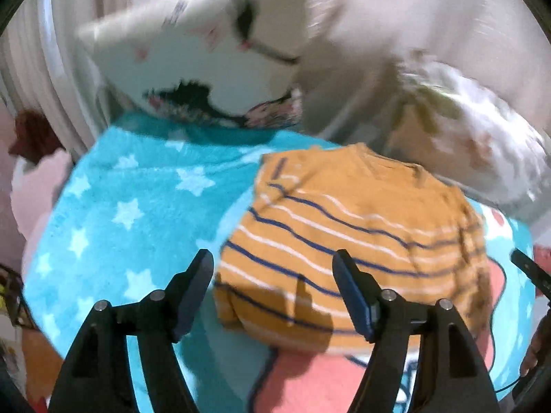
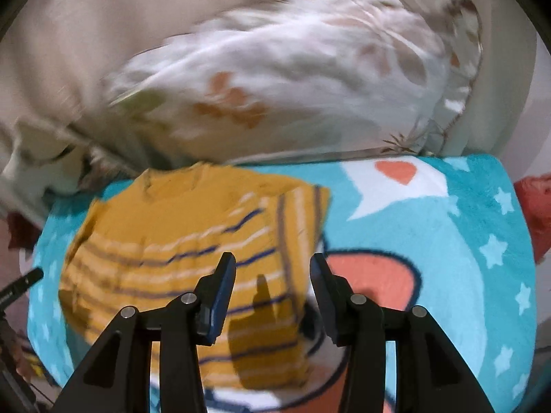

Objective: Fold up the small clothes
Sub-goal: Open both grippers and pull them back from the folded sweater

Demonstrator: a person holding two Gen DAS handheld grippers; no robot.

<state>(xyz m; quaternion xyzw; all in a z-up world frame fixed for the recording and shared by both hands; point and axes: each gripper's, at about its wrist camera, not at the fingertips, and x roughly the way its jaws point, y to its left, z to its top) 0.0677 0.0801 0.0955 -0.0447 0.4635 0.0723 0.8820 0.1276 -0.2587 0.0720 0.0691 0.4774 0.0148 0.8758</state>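
A small orange sweater (image 1: 351, 237) with navy and white stripes lies on a blue star-print blanket (image 1: 113, 206), its sleeves folded in over the body. It also shows in the right wrist view (image 2: 179, 251). My left gripper (image 1: 273, 275) is open and empty, hovering over the sweater's lower left corner. My right gripper (image 2: 273, 275) is open and empty, hovering over the sweater's lower right edge. The tip of the right gripper shows at the far right of the left wrist view (image 1: 530, 268).
A white pillow with a cartoon print (image 1: 206, 62) and a floral pillow (image 2: 310, 79) lie behind the blanket. A red item (image 2: 533, 206) sits at the blanket's right edge. Both views are motion-blurred.
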